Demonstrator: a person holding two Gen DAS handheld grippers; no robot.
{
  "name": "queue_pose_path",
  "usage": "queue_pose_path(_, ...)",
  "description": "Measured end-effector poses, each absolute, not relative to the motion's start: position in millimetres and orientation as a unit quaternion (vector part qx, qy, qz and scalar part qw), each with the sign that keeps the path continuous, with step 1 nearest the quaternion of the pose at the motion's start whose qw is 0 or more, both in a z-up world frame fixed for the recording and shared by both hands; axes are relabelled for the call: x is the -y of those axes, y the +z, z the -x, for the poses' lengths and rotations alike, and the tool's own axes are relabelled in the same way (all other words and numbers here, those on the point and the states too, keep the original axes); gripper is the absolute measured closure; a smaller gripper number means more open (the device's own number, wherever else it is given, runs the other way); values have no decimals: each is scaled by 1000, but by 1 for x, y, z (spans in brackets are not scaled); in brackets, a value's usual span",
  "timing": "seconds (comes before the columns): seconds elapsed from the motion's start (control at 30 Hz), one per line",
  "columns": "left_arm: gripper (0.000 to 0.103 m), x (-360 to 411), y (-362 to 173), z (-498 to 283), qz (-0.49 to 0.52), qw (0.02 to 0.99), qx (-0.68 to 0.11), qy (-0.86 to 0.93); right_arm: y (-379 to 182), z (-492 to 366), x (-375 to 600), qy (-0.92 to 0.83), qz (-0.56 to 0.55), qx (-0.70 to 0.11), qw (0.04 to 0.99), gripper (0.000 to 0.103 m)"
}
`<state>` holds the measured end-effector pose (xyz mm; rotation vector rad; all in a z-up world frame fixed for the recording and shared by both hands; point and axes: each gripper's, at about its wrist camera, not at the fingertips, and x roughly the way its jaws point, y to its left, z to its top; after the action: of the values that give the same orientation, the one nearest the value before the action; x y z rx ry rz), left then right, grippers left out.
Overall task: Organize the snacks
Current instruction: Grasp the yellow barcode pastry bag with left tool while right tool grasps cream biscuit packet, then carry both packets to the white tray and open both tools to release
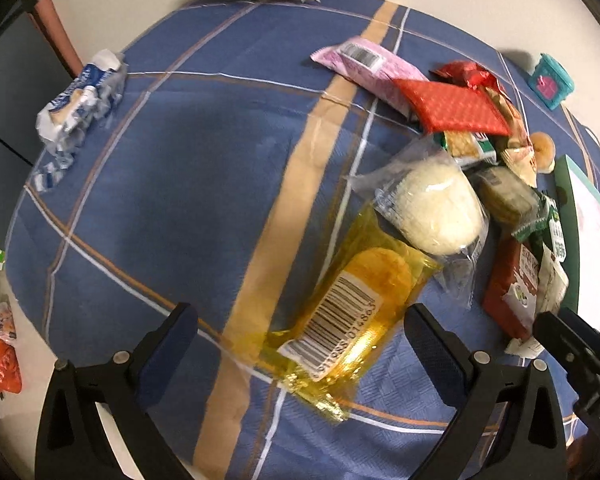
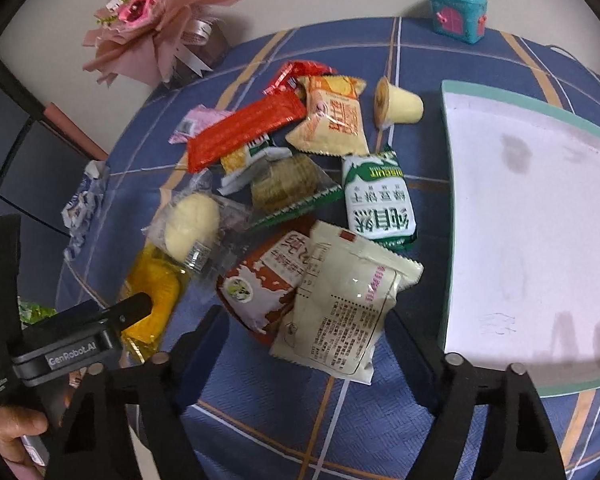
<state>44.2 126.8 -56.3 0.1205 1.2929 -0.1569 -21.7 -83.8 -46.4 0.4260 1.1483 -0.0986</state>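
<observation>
Yellow packet (image 1: pixel 340 312) barcode in left view only; bouquet (image 2: pixel 148 24) only right.

A: The white rectangular tray with a teal rim (image 2: pixel 540 216) runs off the right edge.
B: And the dark red milk-print packet (image 2: pixel 260 284) lies half under the cream foil pouch (image 2: pixel 340 312); its label is unreadable.
</observation>
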Motion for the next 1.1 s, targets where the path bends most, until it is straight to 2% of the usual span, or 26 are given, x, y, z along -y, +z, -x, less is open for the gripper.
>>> queue_pose_path(0.07,4,-123,-61,-46,-60,791,-604,-79,-50,22,86,-49,-205,-542,813,30)
queue_pose_path(0.23,27,-115,-73,-49,-61,780,-616,-95,-58,19,87,-56,-204,-549,809,47)
queue_pose_path(0.27,30,-113,-76,-49,-60,778,-618,-98,-59,19,88,-52,-215,-548,806,47)
queue_pose_path(0.33,46,-111,-79,-49,-59,775,-621,-103,-60,19,88,-52,-218,-548,806,48)
queue_pose_path(0.43,58,-111,-76,-49,-62,781,-613,-103,-59,19,85,-52,-214,-549,806,49)
queue_pose_path(0.63,60,-112,-65,-48,-52,790,-602,-104,-50,21,83,-42,-225,-539,810,49)
queue_pose_path(0.93,60,-96,-12,-44,-46,824,-552,-115,-8,31,94,-30,-242,-492,836,49)
queue_pose_path(1.1,60,-61,19,-31,-52,830,-536,-145,14,42,127,-71,-245,-466,847,49)
